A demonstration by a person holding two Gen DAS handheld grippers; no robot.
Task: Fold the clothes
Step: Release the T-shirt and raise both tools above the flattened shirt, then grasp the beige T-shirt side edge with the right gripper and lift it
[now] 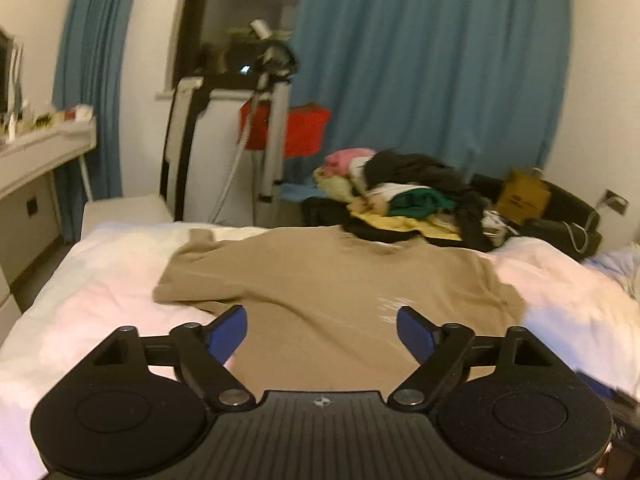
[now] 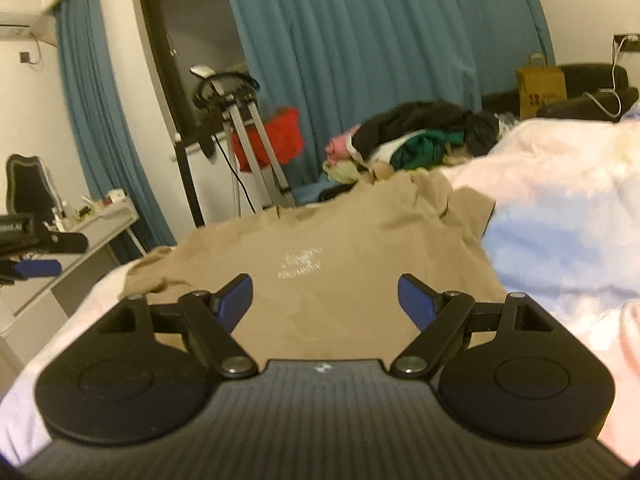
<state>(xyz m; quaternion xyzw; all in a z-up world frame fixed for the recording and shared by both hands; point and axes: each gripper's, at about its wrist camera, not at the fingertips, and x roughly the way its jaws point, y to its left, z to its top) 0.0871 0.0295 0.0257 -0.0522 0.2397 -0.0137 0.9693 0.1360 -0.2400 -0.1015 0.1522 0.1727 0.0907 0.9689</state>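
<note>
both tongs share one build. the left tongs (image 1: 322,330) have a black ribbed base plate with a small round emblem at its front edge, two round black discs at the sides, black linkage arms on silver pivot screws, and blue finger pads (image 1: 230,334). the right tongs (image 2: 325,300) look identical, though blur hides its emblem's detail.

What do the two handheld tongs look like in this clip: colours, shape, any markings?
Both match. The left tongs and right tongs have black linkage arms with silver pivot pins, blue pads on the fingers, two round black discs and a ribbed black body bearing a small round mark. No cables or sleeves show.
</note>
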